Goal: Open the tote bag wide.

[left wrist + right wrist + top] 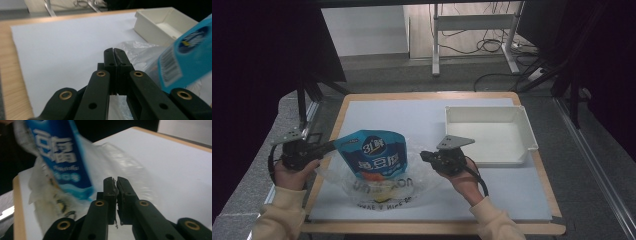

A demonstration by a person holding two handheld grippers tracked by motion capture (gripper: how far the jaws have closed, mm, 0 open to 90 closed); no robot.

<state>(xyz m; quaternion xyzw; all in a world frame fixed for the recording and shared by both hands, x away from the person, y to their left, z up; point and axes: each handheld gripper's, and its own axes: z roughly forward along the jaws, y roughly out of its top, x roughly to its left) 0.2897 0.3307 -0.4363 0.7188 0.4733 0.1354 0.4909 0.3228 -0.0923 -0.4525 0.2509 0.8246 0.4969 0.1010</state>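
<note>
A blue snack pouch (372, 157) (185, 57) (60, 157) with white lettering stands inside a clear plastic bag (382, 192) (135, 50) (120, 162) on the white mat. My left gripper (332, 146) (113, 52) is at the bag's left side by the pouch's upper corner. Its jaws are pressed together, seemingly on the thin film. My right gripper (423, 156) (115, 181) is at the bag's right side, shut, with a sliver of film caught between its jaws. The bag stretches between the two grippers.
A white tray (522, 117) (147, 27) sits at the mat's back right, close behind my right hand. The white mat (402, 115) covers a wooden table (337, 120). Beyond the table's far edge are desk legs and cables on the floor.
</note>
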